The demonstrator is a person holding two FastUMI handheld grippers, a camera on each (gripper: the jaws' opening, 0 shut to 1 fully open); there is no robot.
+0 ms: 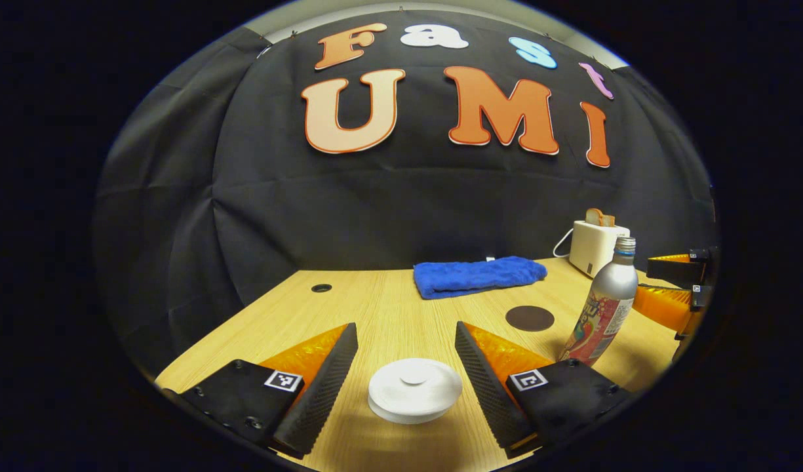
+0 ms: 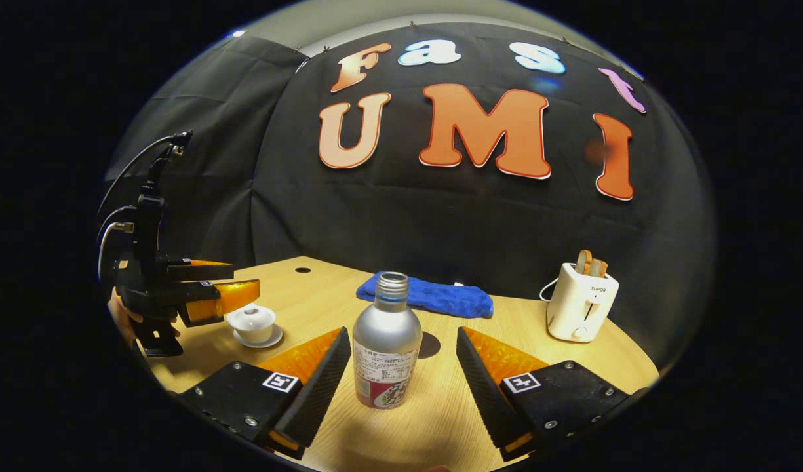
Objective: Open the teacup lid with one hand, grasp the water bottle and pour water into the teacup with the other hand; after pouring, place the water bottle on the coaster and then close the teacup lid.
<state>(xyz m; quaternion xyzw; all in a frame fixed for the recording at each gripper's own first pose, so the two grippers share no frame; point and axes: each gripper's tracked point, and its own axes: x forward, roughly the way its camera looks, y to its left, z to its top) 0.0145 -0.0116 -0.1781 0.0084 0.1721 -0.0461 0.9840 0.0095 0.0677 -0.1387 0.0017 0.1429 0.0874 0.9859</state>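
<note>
Desk [image 2: 545, 367] of pale wood, black cloth behind. Teacup [image 2: 252, 324] sits on its saucer at the desk's left side in the right gripper view, lid [image 1: 414, 387] on. In the left gripper view the lid lies between the fingers, seen from above and close.

Left gripper [image 1: 406, 377]: jaws spread wide, a clear gap on each side of the lid, no contact. Placed this way, I judge, to close on the lid and lift it. In the right gripper view the left gripper [image 2: 234, 292] hangs just above and left of the teacup.

Water bottle [image 2: 387, 341]: silver, upright, cap off, standing on the desk between the fingers of the right gripper [image 2: 404, 373]. Jaws wide, both clear of the bottle. Likely lined up for a grasp around the body.

Dark round coaster [image 1: 529, 318] lies just behind the bottle, bare, ready for the set-down later. Blue towel [image 2: 427, 295] folded at the back; white toaster [image 2: 581, 301] with bread at the far right, both clear of the work.

Nothing grasped; lid not yet lifted, pouring not begun.
</note>
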